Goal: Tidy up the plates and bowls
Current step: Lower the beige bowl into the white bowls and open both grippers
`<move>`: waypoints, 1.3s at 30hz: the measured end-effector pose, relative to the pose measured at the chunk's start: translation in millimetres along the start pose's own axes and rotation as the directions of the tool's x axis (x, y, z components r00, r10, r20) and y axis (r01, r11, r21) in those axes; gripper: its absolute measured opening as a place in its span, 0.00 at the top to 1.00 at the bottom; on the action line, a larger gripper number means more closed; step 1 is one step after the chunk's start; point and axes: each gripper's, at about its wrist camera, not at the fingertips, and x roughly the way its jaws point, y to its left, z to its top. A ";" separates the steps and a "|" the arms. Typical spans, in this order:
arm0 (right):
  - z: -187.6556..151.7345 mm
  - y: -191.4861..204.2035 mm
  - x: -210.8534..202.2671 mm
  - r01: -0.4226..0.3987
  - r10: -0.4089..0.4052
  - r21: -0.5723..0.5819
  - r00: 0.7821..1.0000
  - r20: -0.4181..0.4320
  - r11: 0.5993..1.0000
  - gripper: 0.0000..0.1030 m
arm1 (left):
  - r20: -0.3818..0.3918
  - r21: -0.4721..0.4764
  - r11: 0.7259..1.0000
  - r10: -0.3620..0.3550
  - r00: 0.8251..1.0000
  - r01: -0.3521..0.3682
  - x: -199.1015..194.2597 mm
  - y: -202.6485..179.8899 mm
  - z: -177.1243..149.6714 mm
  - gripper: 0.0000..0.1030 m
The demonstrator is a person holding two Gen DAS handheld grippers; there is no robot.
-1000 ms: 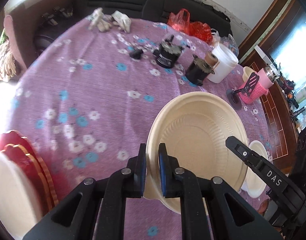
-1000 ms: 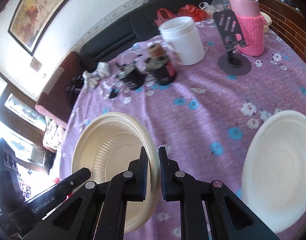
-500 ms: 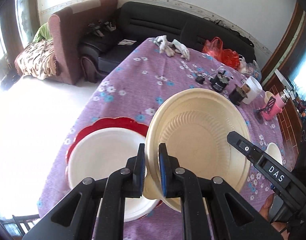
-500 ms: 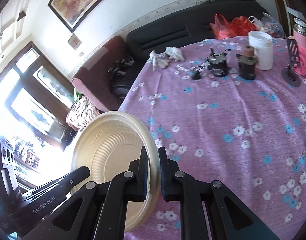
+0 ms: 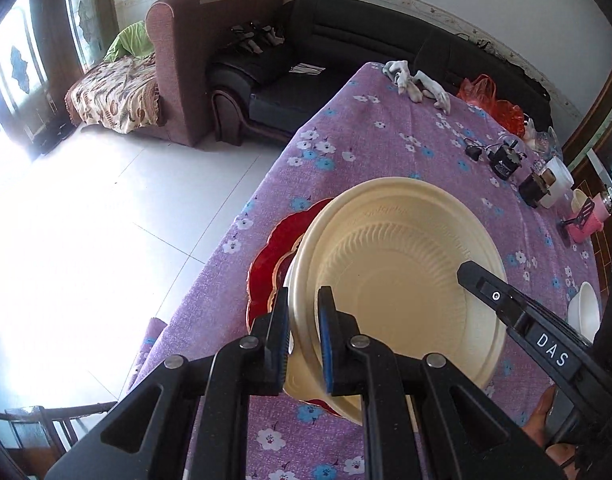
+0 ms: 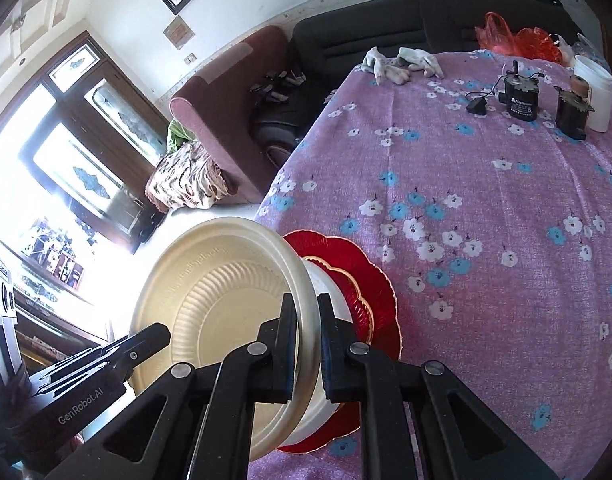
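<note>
Grippers (image 5: 304, 332) (image 6: 307, 336) pinch cream bowl (image 5: 401, 280) above white bowl (image 6: 329, 292) on red plate (image 6: 369, 276).

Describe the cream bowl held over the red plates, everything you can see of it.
The cream bowl looks like moulded paper pulp: round, shallow, with a wide flat rim, ribbed inner wall and smooth flat bottom. It is empty and tilted. The left tongs and right tongs pinch opposite sides of its rim. It sits above a white bowl resting on stacked red plates.
</note>
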 end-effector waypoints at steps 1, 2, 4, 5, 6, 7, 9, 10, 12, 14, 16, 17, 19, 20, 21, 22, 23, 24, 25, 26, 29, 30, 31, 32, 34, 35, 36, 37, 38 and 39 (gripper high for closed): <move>-1.4 1.2 4.5 0.005 -0.005 -0.003 1.000 -0.007 1.000 0.89 | -0.006 0.000 1.000 0.004 1.000 -0.004 3.1 1.0 -0.5 0.88; -2.3 1.7 7.7 0.009 -0.009 -0.005 1.000 -0.014 1.000 0.89 | -0.011 0.003 1.000 0.009 1.000 -0.009 5.7 2.4 -1.0 0.88; -4.4 3.3 13.8 0.016 -0.017 -0.009 1.000 -0.025 1.000 0.89 | -0.020 0.011 1.000 0.016 1.000 -0.016 11.5 3.9 -1.6 0.88; -5.2 4.0 15.8 0.024 -0.024 -0.015 0.999 -0.025 1.000 0.89 | -0.028 0.010 1.000 0.016 0.999 -0.016 14.5 4.8 -2.0 0.88; -5.1 3.9 17.4 0.032 -0.032 -0.020 0.999 -0.025 0.999 0.89 | -0.034 0.012 1.000 0.019 0.999 -0.019 17.3 4.9 -2.5 0.88; -5.8 4.7 18.5 0.037 -0.037 -0.022 0.999 -0.026 0.999 0.89 | -0.039 0.018 1.000 0.026 0.999 -0.025 20.4 3.5 -2.6 0.88; -6.2 5.9 19.2 0.044 -0.044 -0.025 0.999 -0.025 0.999 0.89 | -0.045 0.034 0.999 0.035 0.998 -0.033 25.0 -0.9 -2.5 0.88; -6.3 6.0 19.1 0.050 -0.051 -0.028 0.998 -0.022 0.998 0.89 | -0.047 0.040 0.999 0.036 0.998 -0.034 26.5 -2.1 -2.7 0.87; -4.6 5.0 19.4 0.057 -0.058 -0.031 0.998 -0.018 0.998 0.89 | -0.048 0.056 0.997 0.047 0.998 -0.044 27.7 -4.6 -3.3 0.86; -4.1 5.3 19.4 0.058 -0.058 -0.032 0.998 -0.017 0.998 0.89 | -0.042 0.077 0.995 0.059 0.997 -0.056 27.3 -6.3 -3.7 0.85; -4.0 5.1 19.4 0.059 -0.059 -0.034 0.998 -0.015 0.998 0.89 | -0.045 0.101 0.992 0.076 0.996 -0.071 28.3 -9.6 -4.1 0.84; -3.4 4.7 19.8 0.060 -0.061 -0.035 0.998 -0.013 0.998 0.89 | -0.045 0.109 0.991 0.082 0.996 -0.077 28.8 -10.6 -4.0 0.84; -4.5 5.6 18.5 0.071 -0.072 -0.040 0.997 -0.002 0.997 0.89 | -0.035 0.125 0.987 0.104 0.994 -0.099 28.2 -12.6 -4.1 0.82; -4.4 5.5 18.4 0.068 -0.069 -0.039 0.998 -0.002 0.997 0.89 | -0.023 0.137 0.983 0.128 0.992 -0.124 27.0 -14.0 -4.0 0.78; -4.1 5.1 18.5 0.062 -0.063 -0.038 0.998 -0.004 0.997 0.89 | -0.004 0.152 0.976 0.157 0.988 -0.155 24.9 -15.7 -4.5 0.75; -4.0 5.0 18.4 0.061 -0.061 -0.038 0.998 -0.003 0.997 0.89 | 0.020 0.168 0.967 0.190 0.982 -0.191 22.0 -17.7 -5.2 0.68; -4.2 5.4 18.4 0.065 -0.065 -0.039 0.998 0.001 0.997 0.89 | 0.040 0.177 0.960 0.214 0.976 -0.217 19.6 -19.2 -5.3 0.63; -4.2 5.7 18.5 0.069 -0.068 -0.041 0.998 0.004 0.997 0.89 | 0.056 0.181 0.954 0.231 0.971 -0.237 17.0 -19.4 -5.2 0.61; -4.0 5.8 18.9 0.070 -0.070 -0.044 0.998 0.004 0.997 0.89 | 0.071 0.182 0.950 0.246 0.967 -0.255 14.0 -18.8 -4.5 0.58; -5.6 7.4 18.4 0.073 -0.072 -0.049 0.997 0.006 0.996 0.89 | 0.086 0.181 0.946 0.257 0.962 -0.269 11.3 -18.9 -4.0 0.56; -7.4 11.8 19.3 0.114 -0.113 -0.087 0.993 0.016 0.990 0.89 | 0.077 0.191 0.949 0.239 0.968 -0.250 9.6 -17.7 -3.0 0.55; -7.9 12.2 19.0 0.123 -0.121 -0.091 0.992 0.022 0.988 0.89 | 0.070 0.189 0.951 0.236 0.969 -0.245 9.7 -16.3 -3.0 0.55; -7.7 12.6 18.7 0.130 -0.128 -0.096 0.991 0.024 0.987 0.88 | 0.071 0.187 0.951 0.239 0.968 -0.248 8.7 -14.6 -3.4 0.55; -7.6 13.4 18.6 0.134 -0.132 -0.104 0.991 0.022 0.985 0.88 | 0.073 0.180 0.952 0.238 0.969 -0.247 7.4 -12.4 -3.1 0.55; -7.4 16.5 19.2 0.150 -0.151 -0.134 0.989 0.005 0.980 0.88 | 0.070 0.161 0.960 0.222 0.972 -0.231 4.8 -7.3 -1.8 0.55; -7.9 17.9 19.7 0.159 -0.162 -0.149 0.987 -0.005 0.976 0.88 | 0.071 0.153 0.962 0.218 0.973 -0.227 3.4 -5.4 -1.1 0.55; -7.8 19.1 19.5 0.165 -0.169 -0.156 0.986 -0.009 0.974 0.87 | 0.072 0.147 0.963 0.217 0.974 -0.225 2.3 -3.9 -0.2 0.55; -7.5 20.1 19.3 0.172 -0.176 -0.162 0.984 -0.009 0.972 0.87 | 0.074 0.145 0.964 0.214 0.974 -0.223 1.4 -3.3 0.1 0.55; -7.1 21.5 17.9 0.181 -0.185 -0.171 0.983 -0.003 0.968 0.87 | 0.075 0.145 0.965 0.211 0.975 -0.220 2.0 -3.9 1.0 0.55; -7.4 22.6 16.4 0.191 -0.193 -0.177 0.981 0.006 0.966 0.86 | 0.075 0.146 0.965 0.209 0.975 -0.218 2.4 -4.0 0.7 0.55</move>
